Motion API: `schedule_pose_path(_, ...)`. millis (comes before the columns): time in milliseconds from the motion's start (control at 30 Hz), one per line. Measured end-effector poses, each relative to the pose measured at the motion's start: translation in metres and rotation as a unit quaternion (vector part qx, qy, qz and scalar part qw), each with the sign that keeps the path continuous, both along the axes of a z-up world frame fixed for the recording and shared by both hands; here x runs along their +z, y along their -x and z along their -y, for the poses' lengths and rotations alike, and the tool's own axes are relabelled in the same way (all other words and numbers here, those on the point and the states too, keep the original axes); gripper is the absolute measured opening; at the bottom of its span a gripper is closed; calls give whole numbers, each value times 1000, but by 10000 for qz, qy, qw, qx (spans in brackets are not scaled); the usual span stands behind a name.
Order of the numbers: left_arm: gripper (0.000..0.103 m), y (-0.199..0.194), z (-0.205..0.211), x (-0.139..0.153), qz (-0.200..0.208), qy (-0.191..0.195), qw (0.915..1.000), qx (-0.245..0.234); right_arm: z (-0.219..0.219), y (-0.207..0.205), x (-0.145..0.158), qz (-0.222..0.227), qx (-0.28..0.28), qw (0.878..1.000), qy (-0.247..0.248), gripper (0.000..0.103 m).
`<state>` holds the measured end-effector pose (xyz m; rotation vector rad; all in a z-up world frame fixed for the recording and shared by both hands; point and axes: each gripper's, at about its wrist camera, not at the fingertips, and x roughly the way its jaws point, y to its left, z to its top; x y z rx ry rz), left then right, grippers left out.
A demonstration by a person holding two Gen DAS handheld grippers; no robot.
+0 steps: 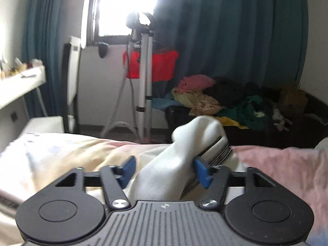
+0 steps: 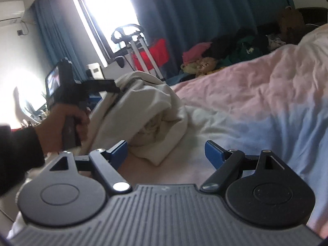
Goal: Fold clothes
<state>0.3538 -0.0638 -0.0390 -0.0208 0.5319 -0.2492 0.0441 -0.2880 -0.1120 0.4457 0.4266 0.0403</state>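
A white ribbed garment (image 1: 180, 143) with a black-striped band is bunched between the blue pads of my left gripper (image 1: 164, 171), lifted above the bed. The jaws stand fairly wide, and whether they press on the cloth is unclear. In the right wrist view the same white garment (image 2: 151, 110) hangs in a crumpled roll from the left gripper (image 2: 114, 88), held by a hand at the left, its lower end resting on the bed. My right gripper (image 2: 167, 153) is open and empty, just in front of the garment's lower end.
The bed is covered by a pink, cream and pale-blue quilt (image 2: 256, 94). A pile of coloured clothes (image 1: 225, 100) lies beyond the bed by the dark blue curtain. A metal stand (image 1: 143, 78) with a red cloth stands near the bright window. A white shelf (image 1: 20, 82) is at the left.
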Motion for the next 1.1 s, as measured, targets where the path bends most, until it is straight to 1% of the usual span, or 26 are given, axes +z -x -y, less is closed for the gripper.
schedule_pose_path(33, 8, 0, 2, 4, 53, 13, 9999, -89, 3, -5, -4, -46, 7, 10000, -87, 84)
schedule_pose_path(67, 6, 3, 5, 9, 141, -1, 9998, -170, 5, -9, -7, -100, 30, 9998, -178, 84)
schedule_pose_path(133, 4, 10, 13, 22, 300, -71, 9987, -396, 10, -12, -9, -83, 53, 9995, -297, 84)
schedule_pose_path(200, 4, 29, 26, 41, 464, -221, 9960, -737, 13, -13, -9, -33, 23, 9995, -328, 84)
schedule_pose_path(233, 4, 44, 32, 52, 577, -316, 9937, -911, 14, -12, -9, -21, -2, 9994, -342, 84)
schedule_pose_path(267, 3, 62, 36, 60, 642, -332, 9916, -1068, 15, -11, -8, 1, -25, 9993, -364, 84)
schedule_pose_path(333, 3, 98, 37, 74, 677, -235, 9882, -1353, 17, -8, -6, 25, -80, 9992, -403, 84)
schedule_pose_path(367, 3, 119, 34, 79, 679, -198, 9865, -1475, 18, -5, -3, 45, -105, 9991, -404, 84)
schedule_pose_path(433, 3, 169, 29, 82, 753, -253, 9816, -1737, 17, 1, 4, 121, -198, 9993, -301, 84)
schedule_pose_path(533, 3, 246, 12, 70, 447, 157, 9815, -1857, 15, 14, 14, 235, -328, 9992, -42, 84)
schedule_pose_path(567, 3, 270, 4, 61, 278, 336, 9818, -1850, 14, 19, 17, 286, -355, 9990, 27, 84)
schedule_pose_path(600, 3, 293, -3, 49, 158, 438, 9820, -1831, 13, 24, 20, 335, -371, 9987, 94, 84)
schedule_pose_path(667, 3, 328, -12, 23, -13, 525, 9829, -1765, 9, 34, 27, 422, -378, 9981, 221, 84)
schedule_pose_path(700, 3, 341, -16, 7, -167, 608, 9836, -1689, 7, 39, 31, 461, -359, 9979, 283, 84)
schedule_pose_path(767, 3, 356, -25, -27, -539, 790, 9831, -1558, 1, 49, 36, 497, -264, 9978, 342, 84)
schedule_pose_path(800, 4, 360, -30, -42, -653, 852, 9835, -1457, -1, 53, 38, 509, -212, 9978, 364, 84)
schedule_pose_path(867, 5, 363, -36, -66, -830, 819, 9852, -1258, -7, 63, 40, 470, -78, 9984, 318, 84)
schedule_pose_path(900, 9, 363, -39, -72, -891, 840, 9865, -1089, -10, 67, 39, 418, -5, 9988, 271, 84)
schedule_pose_path(933, 19, 364, -42, -73, -916, 878, 9874, -945, -14, 71, 38, 355, 66, 9991, 218, 84)
schedule_pose_path(967, 23, 368, -44, -69, -796, 867, 9888, -913, -18, 75, 37, 298, 128, 9993, 168, 84)
schedule_pose_path(1000, 32, 372, -45, -64, -620, 836, 9903, -916, -21, 77, 35, 240, 170, 9995, 97, 82)
schedule_pose_path(1033, 45, 378, -48, -59, -453, 819, 9917, -883, -23, 80, 33, 180, 200, 9996, 12, 80)
schedule_pose_path(1100, 60, 382, -52, -50, -267, 840, 9928, -817, -28, 83, 31, 89, 244, 9996, -131, 78)
